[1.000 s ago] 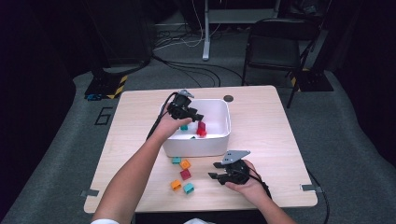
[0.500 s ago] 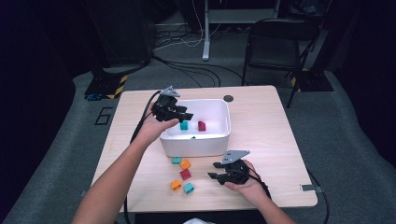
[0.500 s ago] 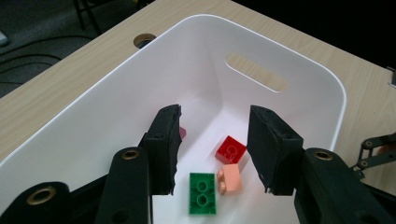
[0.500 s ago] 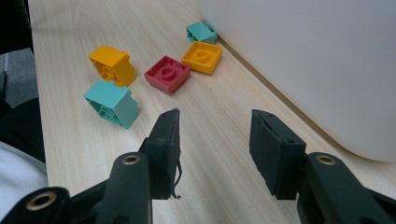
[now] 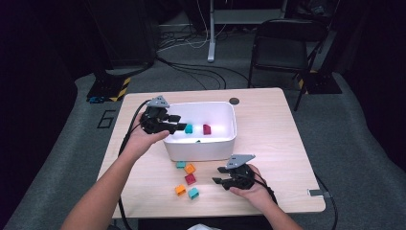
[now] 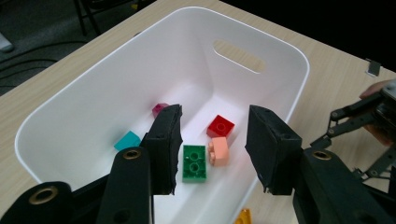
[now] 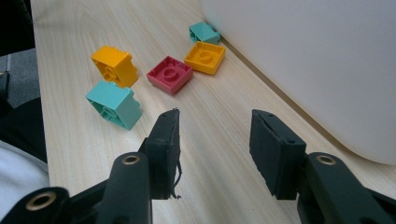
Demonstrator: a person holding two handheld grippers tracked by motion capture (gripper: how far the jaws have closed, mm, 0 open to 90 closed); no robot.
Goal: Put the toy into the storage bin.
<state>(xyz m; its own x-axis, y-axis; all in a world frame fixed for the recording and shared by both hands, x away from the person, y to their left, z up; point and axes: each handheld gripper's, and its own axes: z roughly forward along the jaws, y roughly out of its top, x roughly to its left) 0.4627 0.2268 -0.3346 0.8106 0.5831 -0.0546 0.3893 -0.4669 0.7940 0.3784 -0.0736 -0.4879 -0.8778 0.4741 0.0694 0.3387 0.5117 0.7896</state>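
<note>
My left gripper (image 5: 178,126) hovers over the left rim of the white bin (image 5: 201,146), pointing in. Its jaws have just been closing a little, and it is open with nothing between them. In the left gripper view (image 6: 215,120) the bin (image 6: 93,93) holds a green brick (image 6: 194,162), a peach one (image 6: 219,151), a red one (image 6: 220,126), a teal one (image 6: 127,140) and a dark red one (image 6: 160,108). My right gripper (image 5: 219,175) rests low at the table's front, open and empty (image 7: 215,126). Loose bricks lie to its left: teal (image 7: 114,105), yellow (image 7: 114,65), red (image 7: 170,74), orange (image 7: 204,57).
The loose bricks (image 5: 186,179) sit just in front of the bin on the wooden table (image 5: 268,120). A small teal brick (image 7: 204,32) lies against the bin wall (image 7: 303,60). A black chair (image 5: 282,48) and cables stand beyond the far edge.
My left gripper has pulled back leftward and upward from over the bin's middle to its left rim, uncovering the teal brick inside. The right gripper has stayed put.
</note>
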